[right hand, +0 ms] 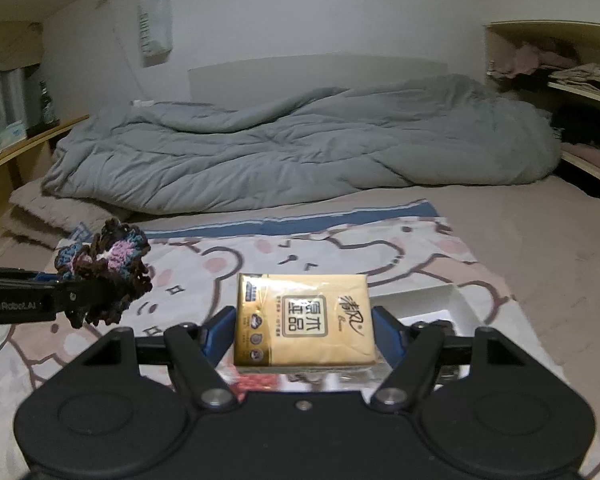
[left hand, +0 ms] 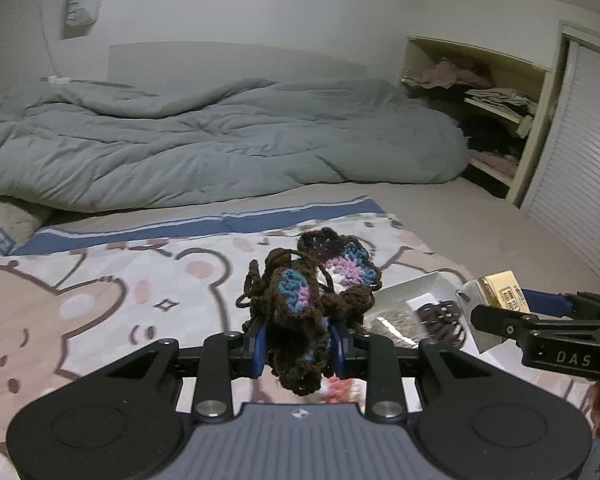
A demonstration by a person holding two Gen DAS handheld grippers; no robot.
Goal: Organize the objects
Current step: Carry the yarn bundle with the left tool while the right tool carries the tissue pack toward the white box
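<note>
My left gripper (left hand: 300,344) is shut on a brown crocheted piece (left hand: 312,292) with blue, pink and white patches, held above a bear-print cloth (left hand: 100,300). My right gripper (right hand: 304,332) is shut on a gold tissue pack (right hand: 304,320), held above the same cloth (right hand: 380,256). The right gripper with the pack (left hand: 500,292) shows at the right of the left wrist view. The left gripper with the crochet (right hand: 108,268) shows at the left of the right wrist view. A white tray (left hand: 428,288) holding dark hair ties (left hand: 440,316) lies below, between the grippers.
A rumpled grey duvet (left hand: 220,136) lies across the bed behind the cloth. An open shelf (left hand: 500,112) with folded clothes stands at the back right. A slatted door (left hand: 580,184) is at the far right. A low shelf (right hand: 16,148) runs along the left.
</note>
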